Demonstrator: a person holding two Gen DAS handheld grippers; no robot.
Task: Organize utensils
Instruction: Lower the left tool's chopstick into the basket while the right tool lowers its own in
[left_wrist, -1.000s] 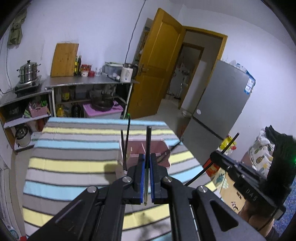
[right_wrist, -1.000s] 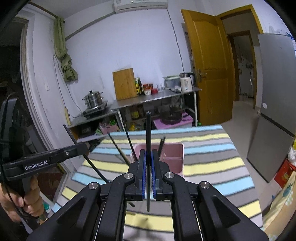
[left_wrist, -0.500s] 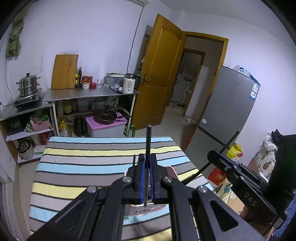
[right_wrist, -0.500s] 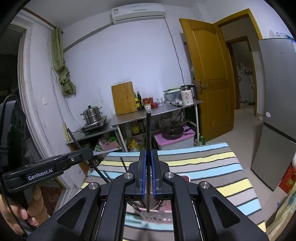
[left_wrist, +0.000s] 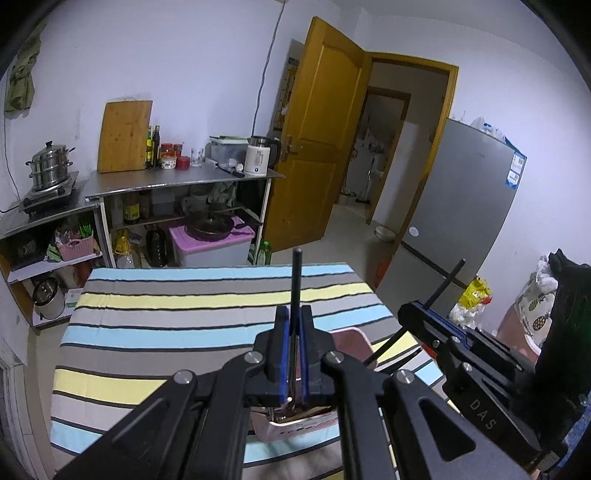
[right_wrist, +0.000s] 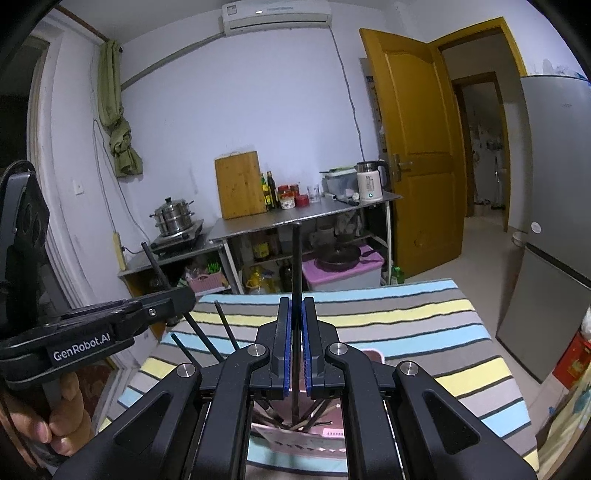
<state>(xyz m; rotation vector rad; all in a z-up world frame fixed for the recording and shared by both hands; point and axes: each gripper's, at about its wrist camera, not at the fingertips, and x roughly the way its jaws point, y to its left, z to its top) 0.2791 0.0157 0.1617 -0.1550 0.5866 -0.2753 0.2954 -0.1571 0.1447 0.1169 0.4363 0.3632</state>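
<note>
With both grippers clamped on a dark chopstick apiece, I hold them over the pink holder (right_wrist: 371, 357) at the near end of the striped tabletop (left_wrist: 177, 321). My left gripper (left_wrist: 291, 354) pinches its chopstick (left_wrist: 296, 280) upright between the blue pads, the lower end pointing down toward the holder's mouth; my right gripper (right_wrist: 296, 343) grips its chopstick (right_wrist: 296, 266) the same way, its tip among the sticks already leaning inside the holder. Several more chopsticks (right_wrist: 201, 334) fan out of the holder toward the left gripper in the right wrist view, so part of the sorting looks done, and the two in hand are not yet let go. No loose utensils show on the cloth, though the near edge is hidden behind my grippers, so I cannot say whether any remain. Room is generous ahead: the cloth is bare out to the far edge, with the steel shelf (left_wrist: 184, 181) well beyond it. Room is tight only between the two grippers, which sit near each other over the one holder, and the holder stands close to the tabletop's near edge, where I judge a careless nudge could tip it.
</note>
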